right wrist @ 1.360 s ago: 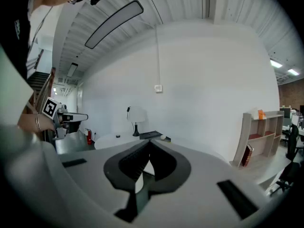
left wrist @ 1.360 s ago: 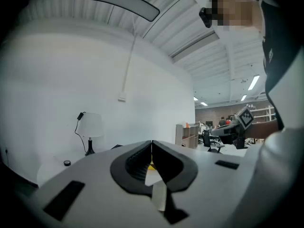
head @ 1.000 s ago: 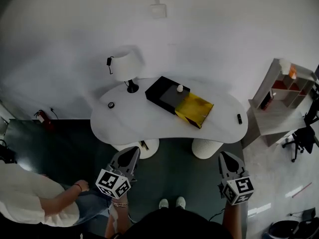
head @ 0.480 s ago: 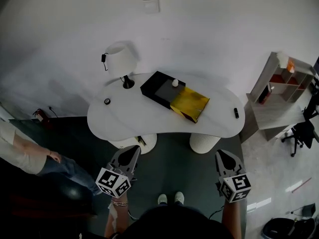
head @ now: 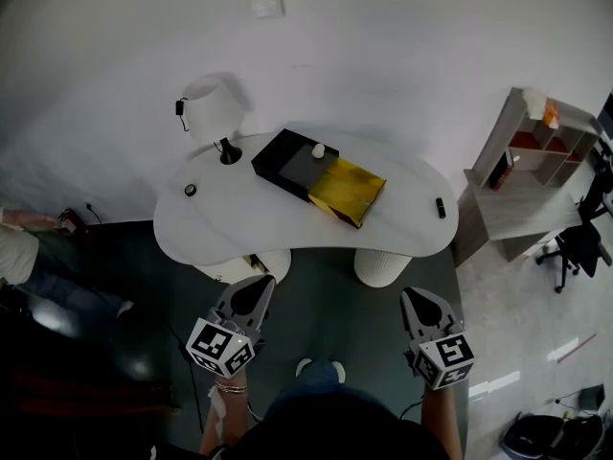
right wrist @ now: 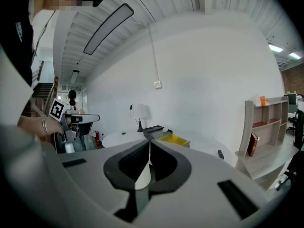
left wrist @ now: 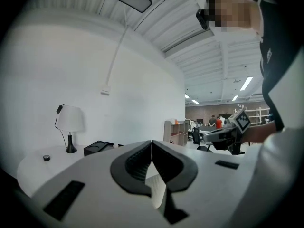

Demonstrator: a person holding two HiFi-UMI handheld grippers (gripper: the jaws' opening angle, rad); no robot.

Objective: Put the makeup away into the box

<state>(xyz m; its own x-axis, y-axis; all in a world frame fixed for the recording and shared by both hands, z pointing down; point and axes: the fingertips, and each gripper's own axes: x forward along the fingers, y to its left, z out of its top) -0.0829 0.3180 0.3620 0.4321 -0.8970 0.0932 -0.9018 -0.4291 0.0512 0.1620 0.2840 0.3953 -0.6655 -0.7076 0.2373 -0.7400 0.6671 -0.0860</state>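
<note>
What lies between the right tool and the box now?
Head view: only dark floor, the table's white pedestal and bare tabletop separate the shut right tool from the box.

A white lamp [head: 212, 110] stands on the table [head: 235, 226].

The left tongs [head: 261, 284] and right tongs [head: 414, 295] are closed, empty, seemingly level, well apart.

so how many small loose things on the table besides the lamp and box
3: a round black one by the lamp, a black one at the table's right end, a white one on the box. More may be hidden inside.
</note>
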